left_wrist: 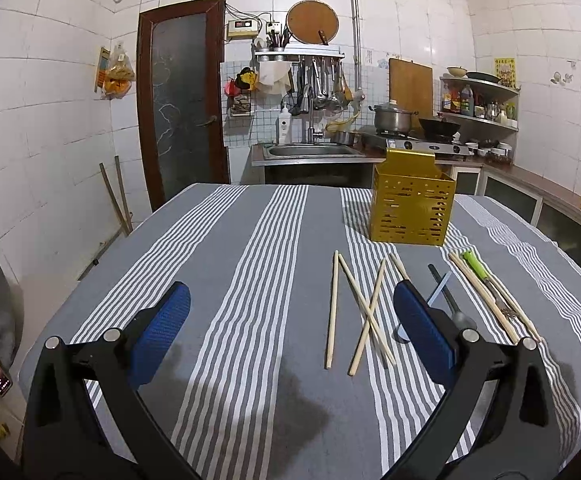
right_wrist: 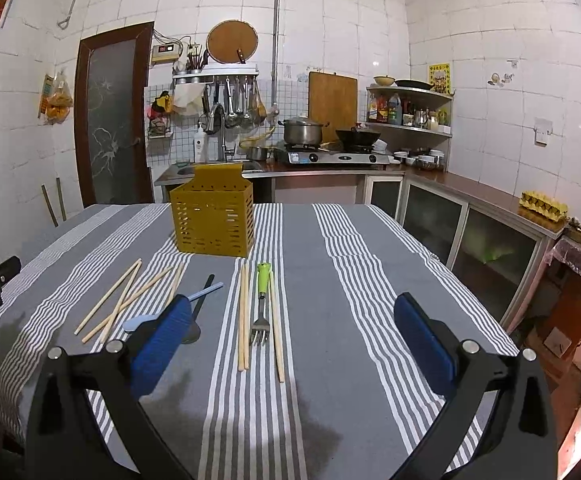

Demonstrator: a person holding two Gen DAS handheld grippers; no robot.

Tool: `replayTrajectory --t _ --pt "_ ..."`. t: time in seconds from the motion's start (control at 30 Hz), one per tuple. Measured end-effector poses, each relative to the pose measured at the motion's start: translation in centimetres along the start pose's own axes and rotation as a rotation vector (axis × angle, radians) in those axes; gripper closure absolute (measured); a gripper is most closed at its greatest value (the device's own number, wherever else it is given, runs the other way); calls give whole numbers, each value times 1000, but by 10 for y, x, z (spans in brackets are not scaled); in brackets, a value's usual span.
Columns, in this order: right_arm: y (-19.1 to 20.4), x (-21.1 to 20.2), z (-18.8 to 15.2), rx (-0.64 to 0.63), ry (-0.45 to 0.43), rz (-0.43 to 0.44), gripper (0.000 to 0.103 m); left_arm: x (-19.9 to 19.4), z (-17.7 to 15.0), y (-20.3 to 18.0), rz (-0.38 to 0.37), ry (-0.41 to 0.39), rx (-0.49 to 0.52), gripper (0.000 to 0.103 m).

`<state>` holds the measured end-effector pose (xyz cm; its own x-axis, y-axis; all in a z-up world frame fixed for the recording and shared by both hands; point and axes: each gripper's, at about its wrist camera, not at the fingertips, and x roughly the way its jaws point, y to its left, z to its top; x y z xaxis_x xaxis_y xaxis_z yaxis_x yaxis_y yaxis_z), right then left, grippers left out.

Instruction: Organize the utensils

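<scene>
On the striped tablecloth (right_wrist: 330, 280), before the yellow holder (right_wrist: 212, 222), lie light, stiff, slippery chopsticks (right_wrist: 243, 320) and a green-handled fork (right_wrist: 262, 300), best pinched mid-shaft, probably; left gripper (left_wrist: 290, 332) and right gripper (right_wrist: 292, 344) gape wide, empty.

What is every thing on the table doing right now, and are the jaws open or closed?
Left gripper: jaws open, holding nothing.
Right gripper: jaws open, holding nothing.
Yellow holder: upright; inside hidden.
Crossed chopsticks: lying loose, overlapping.
Green-handled fork: flat between chopsticks.
Blue spoon: flat, crossing a dark utensil.
Striped tablecloth: spread flat.
</scene>
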<state>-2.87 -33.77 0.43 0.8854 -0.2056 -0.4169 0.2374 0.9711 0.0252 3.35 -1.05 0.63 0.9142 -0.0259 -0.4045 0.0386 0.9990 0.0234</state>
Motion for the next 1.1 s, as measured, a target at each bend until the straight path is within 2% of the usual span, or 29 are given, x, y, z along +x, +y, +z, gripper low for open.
replayTrajectory --t 0.83,1.1 --pt "-2 20 3 11 -5 20 4 11 10 -2 12 17 1 5" --pt "4 18 9 -31 -7 28 4 16 10 -1 6 22 -25 5"
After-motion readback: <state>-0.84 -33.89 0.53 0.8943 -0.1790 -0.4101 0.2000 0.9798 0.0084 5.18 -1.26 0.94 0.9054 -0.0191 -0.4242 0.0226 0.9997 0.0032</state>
